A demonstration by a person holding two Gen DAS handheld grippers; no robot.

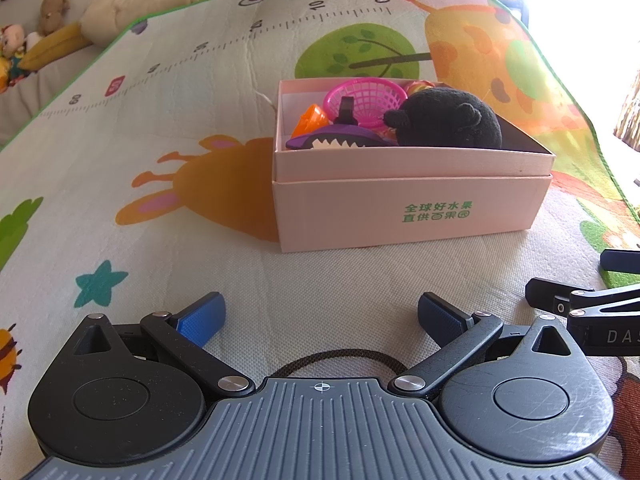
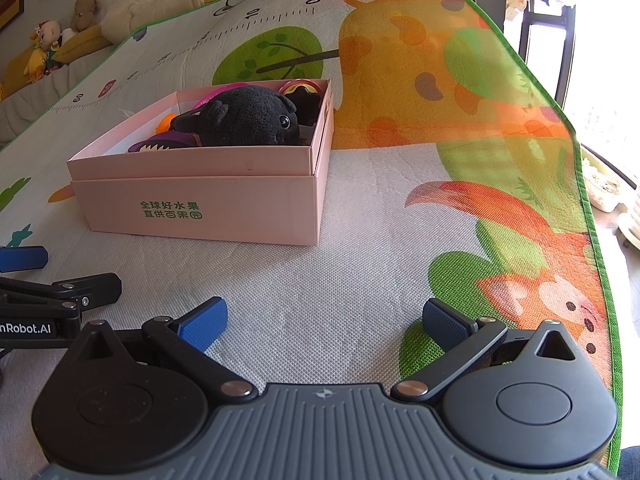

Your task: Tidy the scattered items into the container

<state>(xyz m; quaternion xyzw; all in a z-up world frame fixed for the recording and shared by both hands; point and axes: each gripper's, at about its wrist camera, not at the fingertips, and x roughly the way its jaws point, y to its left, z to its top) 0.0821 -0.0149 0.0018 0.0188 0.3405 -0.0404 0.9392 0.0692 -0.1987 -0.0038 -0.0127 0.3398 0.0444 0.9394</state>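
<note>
The left gripper (image 1: pixel 320 320) sits low over the play mat (image 1: pixel 340 288), its two blue-padded fingers (image 1: pixel 202 318) spread wide with nothing between them. A dark cord loop (image 1: pixel 340 356) lies on the mat just in front of its grey body. The right gripper (image 2: pixel 324 322) is equally wide and empty, also near the mat surface. The two tools sit side by side: part of the right one shows at the right edge of the left wrist view, and part of the left one at the left edge of the right wrist view.

Ahead of both stands the pink cardboard box (image 1: pixel 408 208), resting on the mat with green printed characters on its near wall. It appears to be seated inside its own lid, which forms a wider lower band. The box lies a little right of centre for the left gripper and to the left for the right gripper.

Inside, a black plush toy (image 2: pixel 248 118) fills the near right part and rises above the rim. Beside it lies a purple shark-mouthed toy (image 1: pixel 336 140) with white teeth, against the near wall. Behind that are an orange plastic piece (image 1: pixel 312 120) and a pink mesh basket (image 1: pixel 368 100). A round pink-and-yellow item (image 2: pixel 302 88) sits in the far right corner.

The mat carries cartoon animals, a tree and a printed ruler scale (image 1: pixel 224 46). Beyond its far edge, stuffed toys (image 2: pixel 52 46) and a cushion lie in a row.
</note>
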